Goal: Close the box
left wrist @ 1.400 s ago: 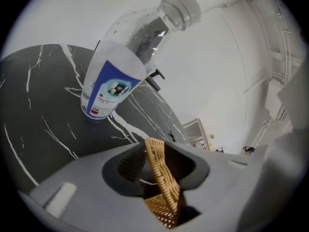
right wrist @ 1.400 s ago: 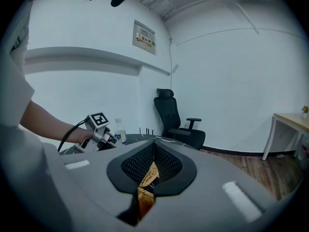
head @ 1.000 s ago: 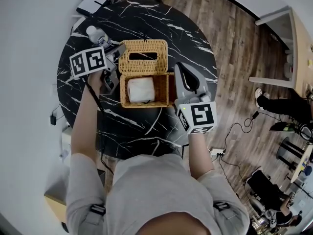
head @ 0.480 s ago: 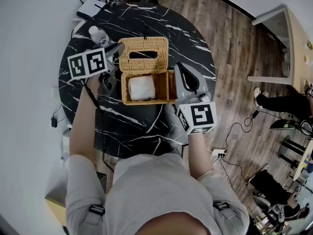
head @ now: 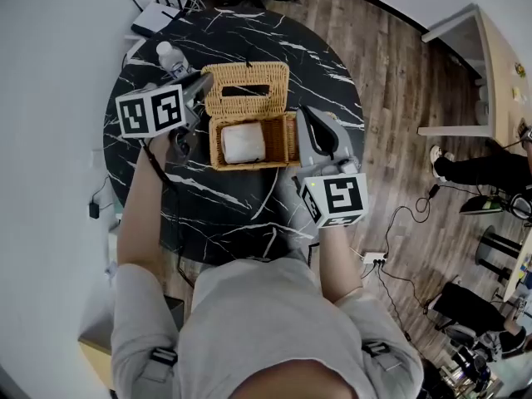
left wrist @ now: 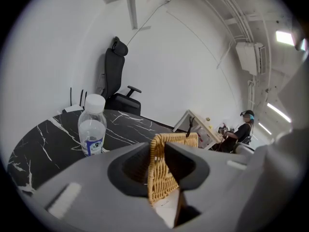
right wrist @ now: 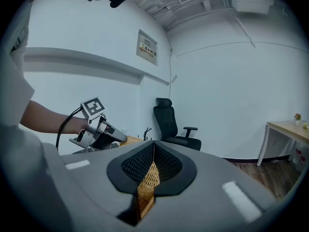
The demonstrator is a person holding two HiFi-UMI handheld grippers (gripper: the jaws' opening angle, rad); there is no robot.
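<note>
A wicker tissue box [head: 252,164] stands open on the black marble table [head: 233,210], with a white tissue pack [head: 243,142] inside. Its wicker lid [head: 246,90], with a slot in it, leans back from the far rim. My left gripper [head: 202,85] is shut on the lid's left edge; the woven edge [left wrist: 166,178] sits between its pads in the left gripper view. My right gripper [head: 306,123] is shut on the box's right wall, and wicker [right wrist: 145,187] shows between its jaws. The left gripper [right wrist: 99,132] also shows in the right gripper view.
A water bottle [head: 170,56] stands on the table just beyond the left gripper, seen close by [left wrist: 92,127]. A router [head: 154,19] sits at the table's far left edge. An office chair [left wrist: 118,83] stands behind the table. A person sits at far right [head: 474,177].
The left gripper has risen slightly and shifted away with the lid's edge, tilting the lid up from the table. The right gripper has kept its hold on the box's wall.
</note>
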